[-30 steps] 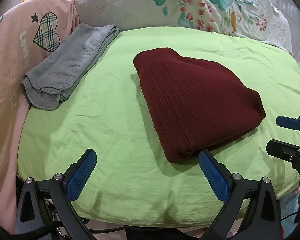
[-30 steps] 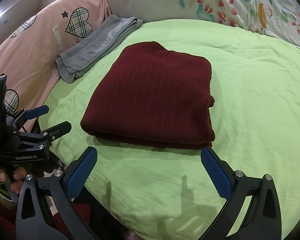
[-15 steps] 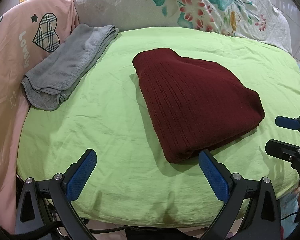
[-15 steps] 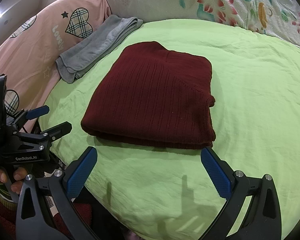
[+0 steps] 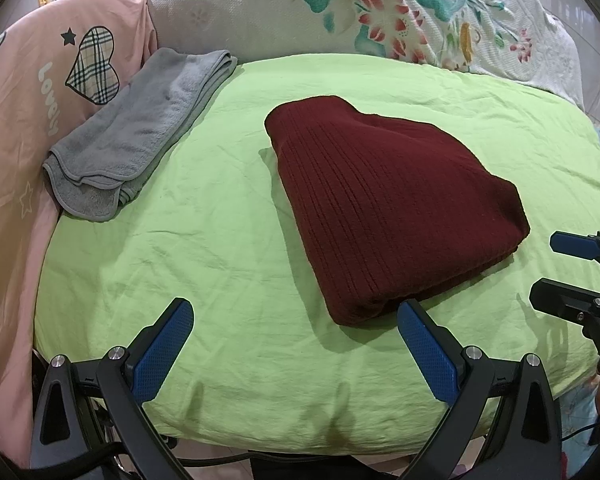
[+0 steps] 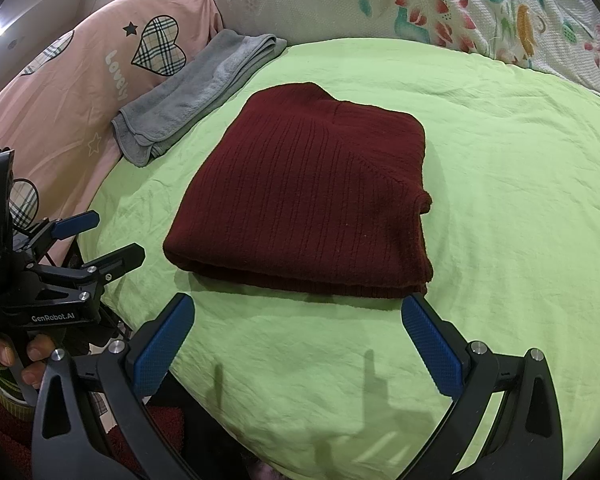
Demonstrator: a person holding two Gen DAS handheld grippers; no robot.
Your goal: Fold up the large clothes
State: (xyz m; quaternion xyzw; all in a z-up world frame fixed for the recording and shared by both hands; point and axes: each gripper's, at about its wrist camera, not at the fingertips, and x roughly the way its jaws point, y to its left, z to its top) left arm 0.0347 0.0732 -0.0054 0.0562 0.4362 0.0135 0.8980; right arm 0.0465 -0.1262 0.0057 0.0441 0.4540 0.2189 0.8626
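Note:
A dark red ribbed knit garment (image 5: pixel 388 200) (image 6: pixel 312 196) lies folded into a thick rectangle in the middle of the green sheet (image 5: pixel 220 240) (image 6: pixel 520 200). My left gripper (image 5: pixel 296 344) hovers open just short of the garment's near corner, holding nothing; it also shows at the left edge of the right wrist view, left gripper (image 6: pixel 100 236). My right gripper (image 6: pixel 298 340) stands open before the garment's near folded edge, empty; it appears too at the right edge of the left wrist view, right gripper (image 5: pixel 556 272).
A folded grey towel (image 5: pixel 140 132) (image 6: pixel 196 96) lies at the sheet's far left edge. Pink bedding with plaid hearts (image 5: pixel 16 120) (image 6: pixel 80 92) lies beside it, and a floral white cover (image 5: pixel 380 12) (image 6: pixel 440 4) rises behind. A hand (image 6: pixel 16 360) grips the left gripper's handle.

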